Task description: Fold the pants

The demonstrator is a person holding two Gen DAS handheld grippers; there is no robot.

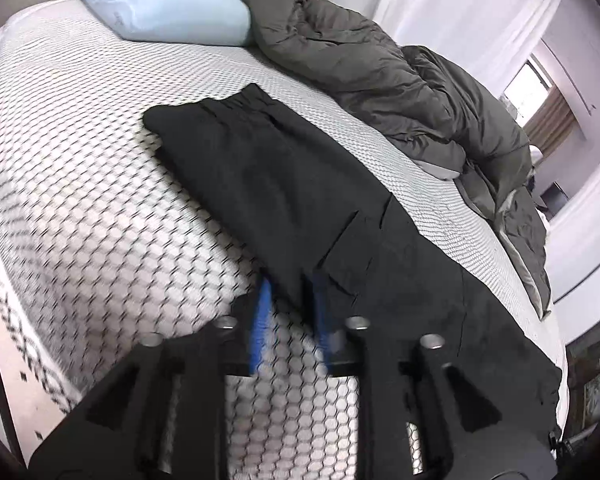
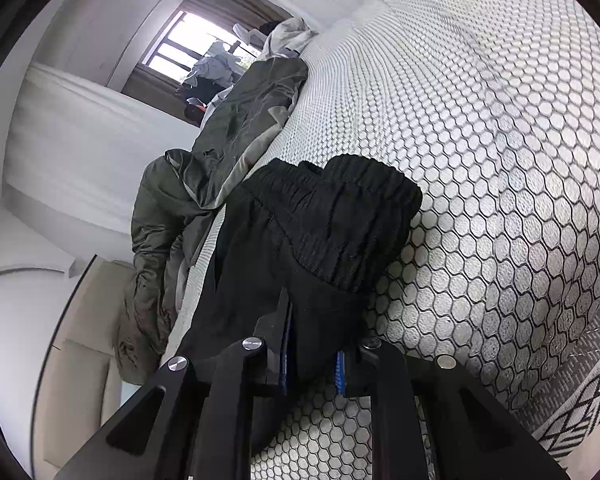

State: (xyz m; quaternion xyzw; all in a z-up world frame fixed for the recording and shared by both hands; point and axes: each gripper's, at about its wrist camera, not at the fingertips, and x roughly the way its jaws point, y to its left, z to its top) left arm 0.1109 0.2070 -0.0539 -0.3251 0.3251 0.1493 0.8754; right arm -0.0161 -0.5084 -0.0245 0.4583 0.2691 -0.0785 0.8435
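One pair of black pants (image 1: pixel 284 184) lies lengthwise on the bed (image 1: pixel 80 168); from the left wrist, one blue pillow (image 1: pixel 168 8) and one grey duvet (image 1: pixel 380 72) show, and the left hand-held gripper (image 1: pixel 290 292) stands parted at the pants' edge, pinching nothing. From the right wrist, a window (image 2: pixel 196 40) appears instead, and the right hand-held gripper (image 2: pixel 312 344) clamps fabric below the waistband (image 2: pixel 340 216). No writing is readable.

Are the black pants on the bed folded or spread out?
Folded lengthwise: the black pants lie as one narrow strip on the mattress, and the waistband shows doubled layers. Not yet folded shorter.
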